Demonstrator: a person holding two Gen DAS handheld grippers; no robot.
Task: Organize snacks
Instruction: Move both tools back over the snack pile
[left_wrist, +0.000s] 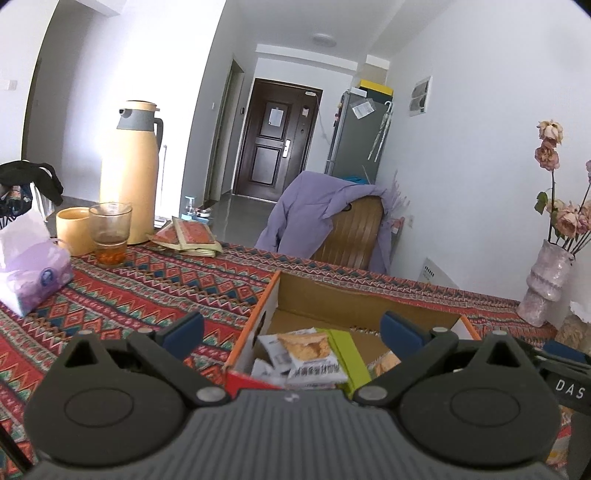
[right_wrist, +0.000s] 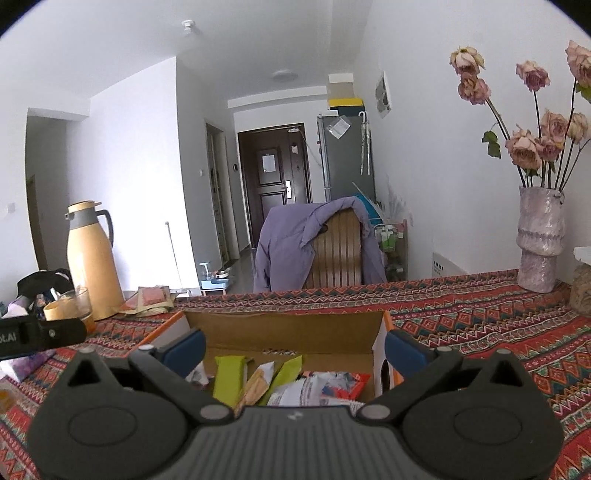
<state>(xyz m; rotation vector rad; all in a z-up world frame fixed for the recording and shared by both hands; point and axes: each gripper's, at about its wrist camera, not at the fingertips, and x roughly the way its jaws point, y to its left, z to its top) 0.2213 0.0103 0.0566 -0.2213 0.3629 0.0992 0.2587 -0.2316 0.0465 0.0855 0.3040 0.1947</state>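
Both grippers hung wide open and empty over the box — better to pinch one packet squarely.

A yellow thermos stands behind a glass; a vase holds dried roses.

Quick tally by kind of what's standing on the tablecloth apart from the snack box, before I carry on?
Thermos jug: 1
Yellow cup: 1
Glass: 1
Tissue pack: 1
Vase of flowers: 1
Patterned packet pile: 1
Total: 6
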